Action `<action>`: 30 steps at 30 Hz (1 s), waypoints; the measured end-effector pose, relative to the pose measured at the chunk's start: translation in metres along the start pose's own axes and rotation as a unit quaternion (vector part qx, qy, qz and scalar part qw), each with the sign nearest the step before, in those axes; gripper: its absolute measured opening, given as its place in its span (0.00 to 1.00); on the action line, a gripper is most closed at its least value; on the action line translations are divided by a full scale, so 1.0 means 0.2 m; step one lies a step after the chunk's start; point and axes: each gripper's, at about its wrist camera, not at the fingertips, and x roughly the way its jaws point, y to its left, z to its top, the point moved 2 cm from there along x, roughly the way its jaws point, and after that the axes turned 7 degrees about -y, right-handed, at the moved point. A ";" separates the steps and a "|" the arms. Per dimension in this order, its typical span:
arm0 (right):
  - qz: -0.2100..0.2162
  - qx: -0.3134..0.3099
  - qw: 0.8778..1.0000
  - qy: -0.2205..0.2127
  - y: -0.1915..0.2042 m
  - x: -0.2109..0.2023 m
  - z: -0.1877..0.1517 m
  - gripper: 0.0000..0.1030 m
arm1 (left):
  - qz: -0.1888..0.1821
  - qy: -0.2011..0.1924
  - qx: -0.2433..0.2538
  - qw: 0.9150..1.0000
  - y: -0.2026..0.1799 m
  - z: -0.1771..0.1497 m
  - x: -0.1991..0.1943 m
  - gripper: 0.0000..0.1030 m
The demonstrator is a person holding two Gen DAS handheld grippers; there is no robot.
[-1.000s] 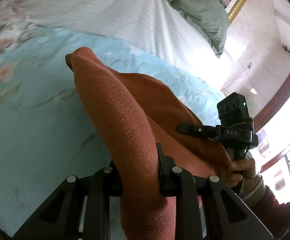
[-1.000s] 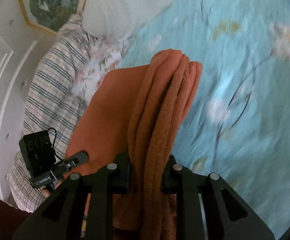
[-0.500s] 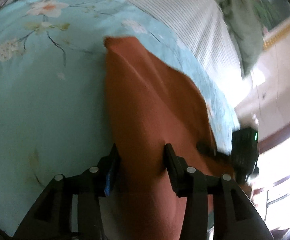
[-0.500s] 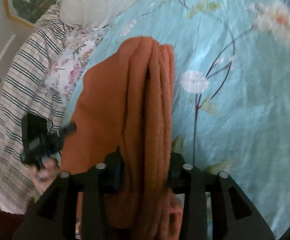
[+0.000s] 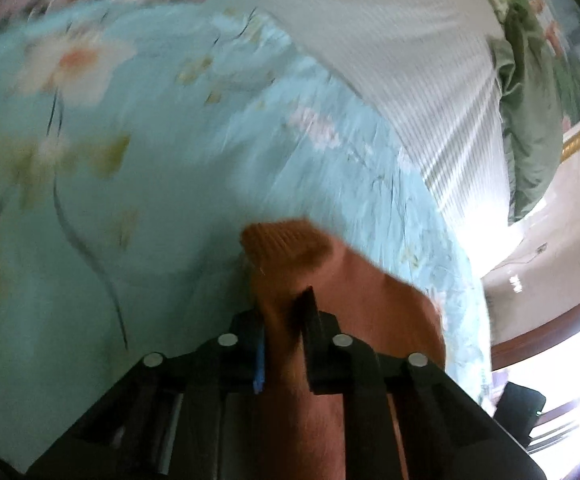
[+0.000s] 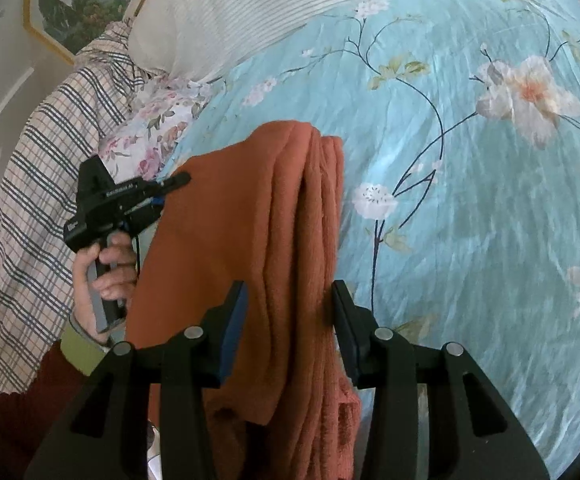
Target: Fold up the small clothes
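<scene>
A rust-orange knitted garment (image 6: 249,240) lies folded on a light-blue flowered bedsheet (image 6: 470,220). My right gripper (image 6: 290,312) stands open, its jaws on either side of the garment's thick folded edge without pinching it. My left gripper (image 5: 283,316) is shut on a corner of the same garment (image 5: 290,248), close above the sheet. In the right wrist view the left gripper (image 6: 169,184) shows at the garment's left edge, held by a hand.
A white striped pillow (image 6: 249,8) and a plaid cloth (image 6: 49,152) lie at the head of the bed. A green cloth (image 5: 530,128) lies by the wall. A framed picture (image 6: 73,4) hangs behind. A bright window (image 5: 562,380) is at right.
My right gripper has opened and let go of the folded edge. My left gripper has swung down towards the sheet with the garment's corner still pinched.
</scene>
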 end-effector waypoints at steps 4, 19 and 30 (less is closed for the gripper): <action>0.001 -0.003 1.000 -0.016 0.03 -0.04 0.03 0.43 | 0.030 -0.056 0.044 0.997 -0.07 0.10 -0.08 0.13; 0.004 -0.008 1.000 -0.004 0.08 0.12 0.11 0.40 | -0.015 -0.047 0.114 0.992 -0.25 -0.35 -0.47 0.12; 0.067 -0.050 0.993 -0.085 0.25 -0.01 0.22 0.11 | -0.032 0.011 0.151 0.988 -0.29 -0.65 -0.52 0.14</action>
